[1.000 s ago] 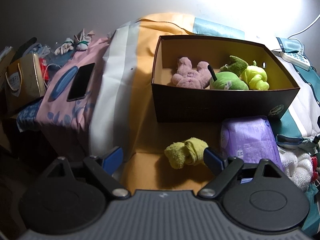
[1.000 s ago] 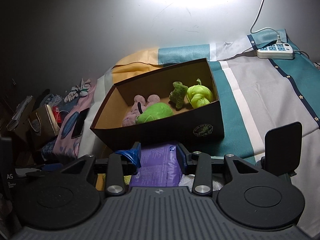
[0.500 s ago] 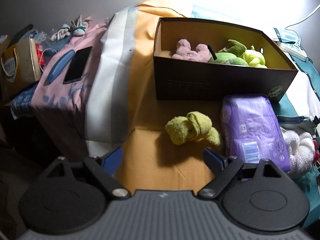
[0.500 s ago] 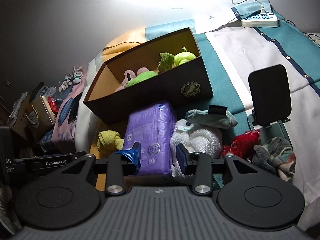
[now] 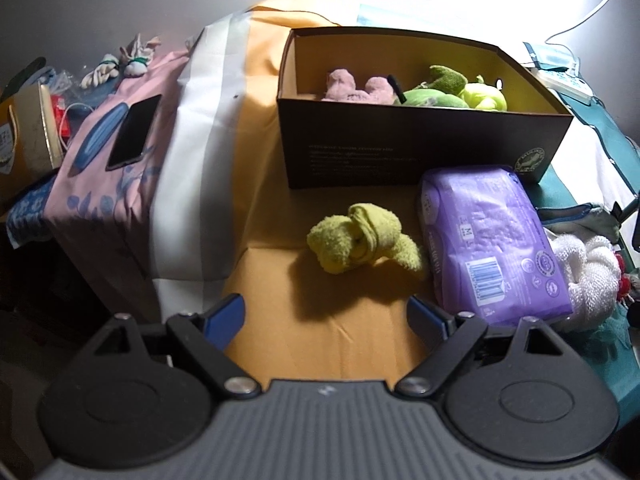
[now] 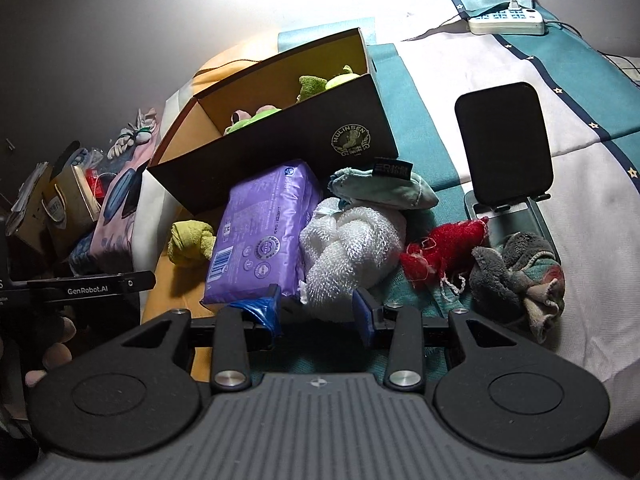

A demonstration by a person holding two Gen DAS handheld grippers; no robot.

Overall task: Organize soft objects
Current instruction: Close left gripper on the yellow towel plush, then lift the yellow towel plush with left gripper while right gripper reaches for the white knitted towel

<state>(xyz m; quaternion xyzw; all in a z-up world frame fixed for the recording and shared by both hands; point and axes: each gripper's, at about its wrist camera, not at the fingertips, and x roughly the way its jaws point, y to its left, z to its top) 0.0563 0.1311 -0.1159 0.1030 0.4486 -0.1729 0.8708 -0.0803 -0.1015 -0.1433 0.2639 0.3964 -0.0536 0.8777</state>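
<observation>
Beside the dark cardboard box (image 5: 420, 152), on the orange stretch of the bedcover (image 5: 320, 340) in front of its near wall, lies a knotted yellow-green terry cloth (image 5: 362, 238). Left gripper (image 5: 326, 314): jaws wide apart, nothing between them, touching nothing; the cloth sits just ahead of the gap, clear of both blue pads. Right of the cloth, touching the box's near wall, a purple plastic-wrapped pack (image 6: 260, 232). Right gripper (image 6: 318, 306): jaws partly apart and empty; the near edges of the pack and of a white mesh bath puff (image 6: 348, 248) lie just ahead of the fingertips, contact not discernible. Against the box's right corner, a pale blue fabric pouch (image 6: 384, 192); further right, a red fuzzy cloth (image 6: 444, 248) and a grey bundled cloth (image 6: 516, 276). Inside the box: a pink plush (image 5: 356, 88) and green plush pieces (image 5: 456, 92).
</observation>
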